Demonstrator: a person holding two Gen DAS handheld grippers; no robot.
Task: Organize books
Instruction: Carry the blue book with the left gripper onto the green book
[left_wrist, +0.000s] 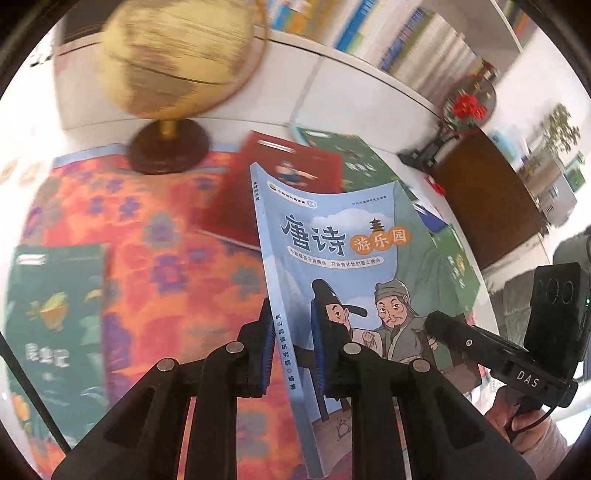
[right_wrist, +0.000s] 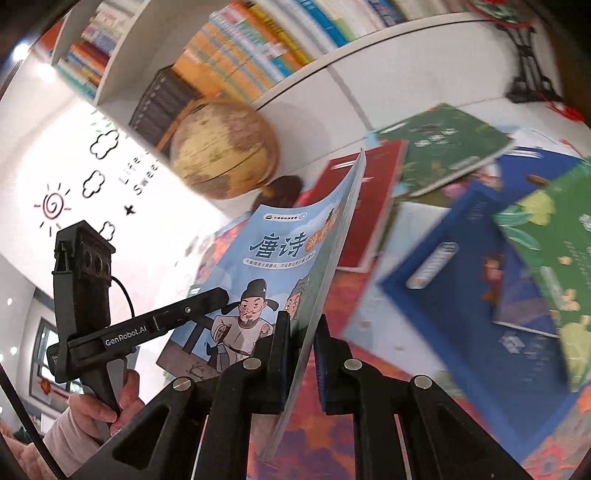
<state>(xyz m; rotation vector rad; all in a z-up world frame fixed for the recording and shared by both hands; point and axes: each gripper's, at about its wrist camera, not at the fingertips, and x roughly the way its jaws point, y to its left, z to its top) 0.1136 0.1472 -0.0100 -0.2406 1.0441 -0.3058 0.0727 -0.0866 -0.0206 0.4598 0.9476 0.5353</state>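
Observation:
A light blue paperback (left_wrist: 332, 240) with two cartoon figures on its cover is lifted, tilted, above the table. My left gripper (left_wrist: 291, 332) is shut on its spine edge, one blue pad on each side. My right gripper (left_wrist: 433, 325) comes in from the right and pinches the cover's opposite edge. In the right wrist view the same book (right_wrist: 273, 258) stands edge-on between my right gripper's (right_wrist: 301, 339) pads, and the left gripper (right_wrist: 224, 296) clamps its far side. A hand holds each handle.
Below lie a red book (left_wrist: 288, 166), green books (left_wrist: 358, 158) (left_wrist: 51, 314) and a dark blue book (right_wrist: 461, 277) on an orange flowered cloth (left_wrist: 166, 229). A globe (left_wrist: 173, 55) stands behind, before a full bookshelf (right_wrist: 258, 44). A red-flower fan ornament (left_wrist: 467, 107) stands far right.

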